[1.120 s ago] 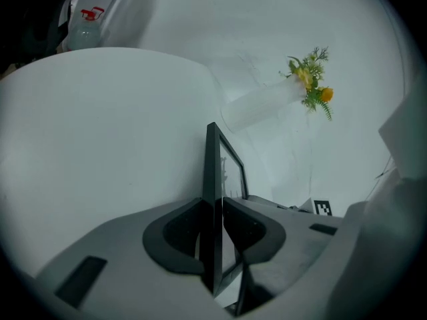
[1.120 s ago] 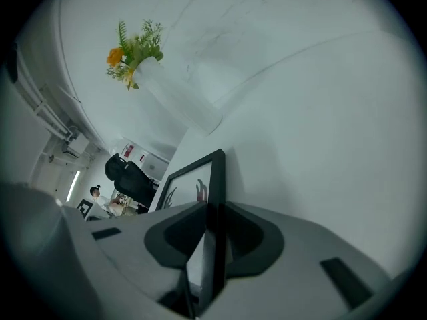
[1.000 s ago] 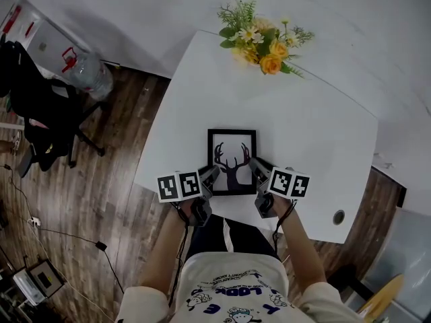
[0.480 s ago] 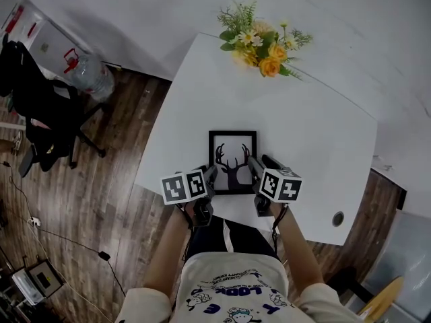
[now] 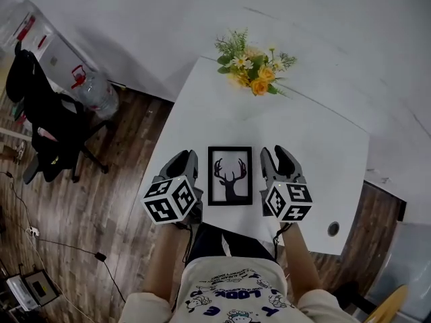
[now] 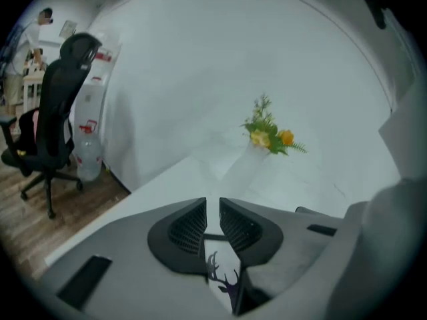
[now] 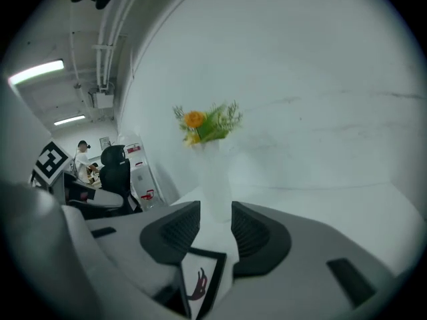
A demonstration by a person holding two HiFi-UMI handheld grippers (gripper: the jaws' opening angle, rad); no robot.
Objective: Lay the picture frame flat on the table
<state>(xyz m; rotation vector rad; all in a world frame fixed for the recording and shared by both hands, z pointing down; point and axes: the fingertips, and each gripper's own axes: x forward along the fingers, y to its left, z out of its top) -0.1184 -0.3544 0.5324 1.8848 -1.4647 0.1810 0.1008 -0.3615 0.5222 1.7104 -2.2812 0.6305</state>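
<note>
Already flat on the white table [image 5: 316, 147], near its front edge: black picture frame [image 5: 230, 175] with a deer-head silhouette, no caption or lettering on it. Flanked by the left gripper [image 5: 182, 161] and right gripper [image 5: 279, 157], both clear of it. Left jaws parted by a narrow slit, empty. Right jaws wider, just been opening, empty too. Black-and-white square codes on the marker cubes [image 5: 168, 199], no words. Shirt [image 5: 236, 288] print too blurred to read. Yellow-orange flowers [image 5: 252, 69] at the far edge.
</note>
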